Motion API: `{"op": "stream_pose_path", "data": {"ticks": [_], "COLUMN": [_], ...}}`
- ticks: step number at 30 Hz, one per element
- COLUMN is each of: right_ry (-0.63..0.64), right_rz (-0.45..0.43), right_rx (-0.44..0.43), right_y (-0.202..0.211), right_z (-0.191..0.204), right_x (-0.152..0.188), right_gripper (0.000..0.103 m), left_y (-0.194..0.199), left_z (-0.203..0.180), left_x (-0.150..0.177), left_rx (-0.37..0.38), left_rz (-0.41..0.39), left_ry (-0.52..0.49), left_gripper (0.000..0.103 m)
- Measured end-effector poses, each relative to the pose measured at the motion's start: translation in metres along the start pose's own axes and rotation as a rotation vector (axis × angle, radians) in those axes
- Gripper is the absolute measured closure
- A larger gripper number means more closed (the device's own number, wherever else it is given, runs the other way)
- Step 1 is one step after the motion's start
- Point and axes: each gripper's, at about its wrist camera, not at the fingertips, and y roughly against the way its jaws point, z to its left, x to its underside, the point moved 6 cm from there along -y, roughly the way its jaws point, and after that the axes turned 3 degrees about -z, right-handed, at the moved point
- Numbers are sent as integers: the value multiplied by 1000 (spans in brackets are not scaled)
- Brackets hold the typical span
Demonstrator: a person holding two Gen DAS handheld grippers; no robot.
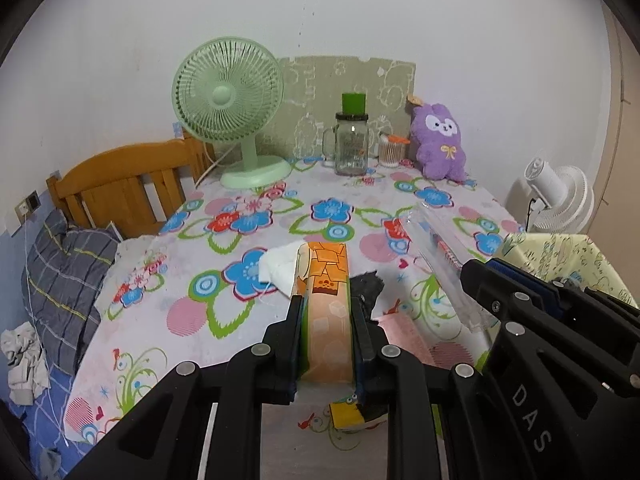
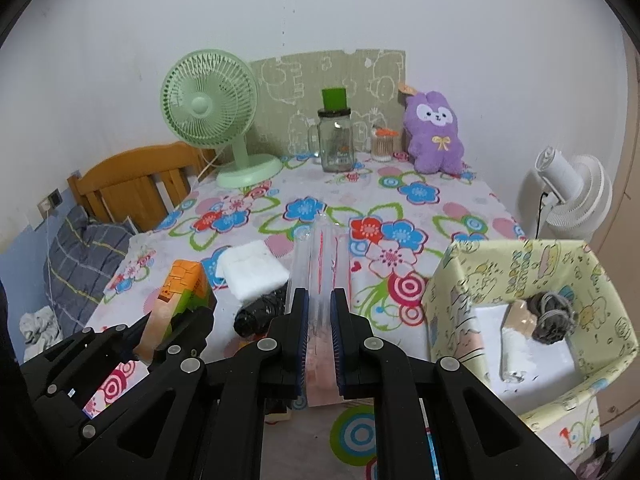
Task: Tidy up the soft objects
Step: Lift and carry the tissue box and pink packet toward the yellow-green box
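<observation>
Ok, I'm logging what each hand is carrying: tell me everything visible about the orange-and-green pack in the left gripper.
The orange-and-green pack is a soft, printed packet, glossy like plastic wrap, orange with block patterns on its face, green along one edge, fading to pale peach nearer the camera. It stands on edge, pinched between the left gripper fingers, and appears lifted off the floral tablecloth. A white folded cloth lies just behind it; contact is unclear.

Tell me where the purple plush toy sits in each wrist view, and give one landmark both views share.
Left wrist view: purple plush toy at the table's far right, against the wall.
Right wrist view: purple plush toy upper right of centre, right of the glass jar.
Shared landmark: green fan, far left on the table.
</observation>
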Motion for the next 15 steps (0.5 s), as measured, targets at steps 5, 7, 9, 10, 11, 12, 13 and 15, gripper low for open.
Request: {"op": "stream_pose_path", "data": {"ticks": [5,7,9,10,11,12,13,15], "right_ry": [-1,-2,1,2,2,2,1,2], "right_rz": [-21,-25,-33,-36,-38,-39,-42,-47], "right_rx": [-1,-3,-2,-2,-3,-6,-7,-6], "right_y": [10,13,18,19,21,23,25,28], "right_z": [-2,-4,-5,-6,-7,-8,-9,-11], "right_x": [-8,-10,-13,-14,-15,-16,-17,-19], "right_gripper": [89,89,89,89,89,89,89,89], "left_y": [9,12,15,17,19,20,22,24], "left_z": [-3,-5,-7,-9,-10,-12,-13,-17], "left_x": [-7,-10,-12,-14,-15,-16,-17,-20], "left_rx": [1,4,7,8,8,7,7,10], "left_rz": [-16,-23,-27,-30,-33,-36,-39,-45], "left_ry": [-2,-1,-1,-2,-2,-3,-4,-4], "left_gripper": [85,85,85,85,85,85,85,85]}}
